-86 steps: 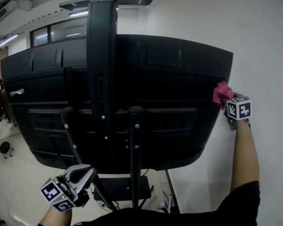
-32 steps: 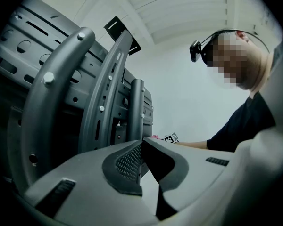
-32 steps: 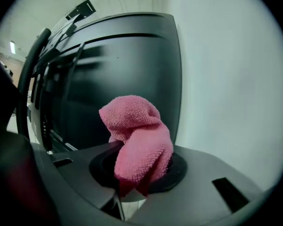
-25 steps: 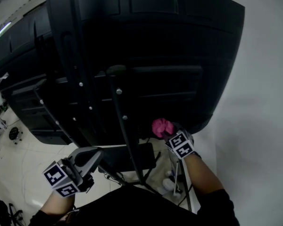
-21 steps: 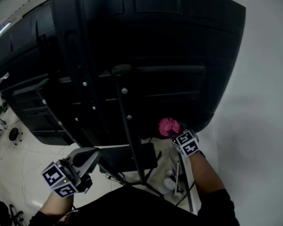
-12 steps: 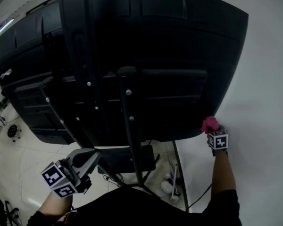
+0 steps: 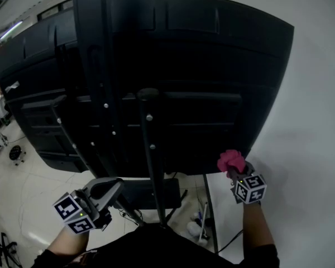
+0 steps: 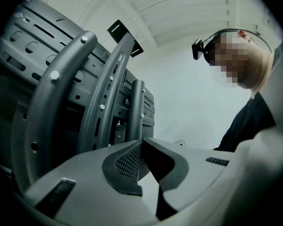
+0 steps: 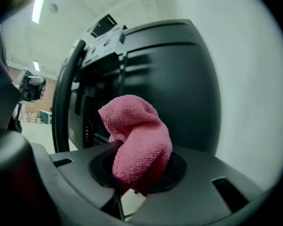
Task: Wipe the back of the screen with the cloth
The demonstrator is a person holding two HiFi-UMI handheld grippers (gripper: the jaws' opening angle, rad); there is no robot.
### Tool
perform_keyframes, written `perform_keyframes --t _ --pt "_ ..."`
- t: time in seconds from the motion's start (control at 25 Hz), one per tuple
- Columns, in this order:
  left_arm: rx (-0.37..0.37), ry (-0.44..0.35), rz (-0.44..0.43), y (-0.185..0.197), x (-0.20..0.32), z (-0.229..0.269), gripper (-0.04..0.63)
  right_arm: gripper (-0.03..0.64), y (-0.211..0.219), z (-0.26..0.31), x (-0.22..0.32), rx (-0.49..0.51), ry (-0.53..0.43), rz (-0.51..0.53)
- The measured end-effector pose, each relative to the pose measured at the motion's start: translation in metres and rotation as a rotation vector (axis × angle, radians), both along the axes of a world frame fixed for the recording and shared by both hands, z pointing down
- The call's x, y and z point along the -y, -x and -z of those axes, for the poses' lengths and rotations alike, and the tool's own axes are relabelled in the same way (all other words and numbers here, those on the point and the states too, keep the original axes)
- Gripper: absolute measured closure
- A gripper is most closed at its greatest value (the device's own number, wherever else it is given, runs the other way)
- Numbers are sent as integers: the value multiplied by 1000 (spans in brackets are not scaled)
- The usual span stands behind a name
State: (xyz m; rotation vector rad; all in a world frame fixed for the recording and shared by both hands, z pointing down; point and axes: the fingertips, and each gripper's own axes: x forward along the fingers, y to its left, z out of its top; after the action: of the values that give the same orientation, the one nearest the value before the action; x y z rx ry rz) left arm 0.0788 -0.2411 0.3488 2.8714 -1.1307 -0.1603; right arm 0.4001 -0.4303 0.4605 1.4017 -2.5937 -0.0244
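The back of the screen (image 7: 201,66) fills most of the head view, a black curved shell whose right edge ends close to a bare white wall (image 7: 318,94), with a narrow strip of open room between them. Its bottom edge hangs well above the pale floor (image 7: 22,177), and cables lie on the floor beneath it. A broad upright column (image 7: 95,66) and thinner slanted tubes (image 7: 148,144) of the stand cross the middle of the back, so the free flat areas lie to the right of them and along the lower right corner. The pink cloth (image 7: 230,161) sits at that lower right corner, just at the bottom edge of the screen; whether it touches the shell cannot be told. The right gripper (image 7: 238,175) holds it from below. In the right gripper view the cloth (image 9: 137,145) bulges up and out from between the two closed fingers, which pinch its lower folds, with the dark shell (image 9: 179,88) just behind it. The left gripper (image 7: 109,188) hangs low on the left, near the foot of the stand and apart from the screen. In the left gripper view its fingertips (image 8: 141,147) are pressed together with nothing between them, and the grey stand bars (image 8: 61,93) rise close beside them.
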Motion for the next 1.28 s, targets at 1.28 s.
perform_keyframes --t 1.28 --pt "113 -281 316 369 -62 111 598 520 503 277 -215 -15 -525 692"
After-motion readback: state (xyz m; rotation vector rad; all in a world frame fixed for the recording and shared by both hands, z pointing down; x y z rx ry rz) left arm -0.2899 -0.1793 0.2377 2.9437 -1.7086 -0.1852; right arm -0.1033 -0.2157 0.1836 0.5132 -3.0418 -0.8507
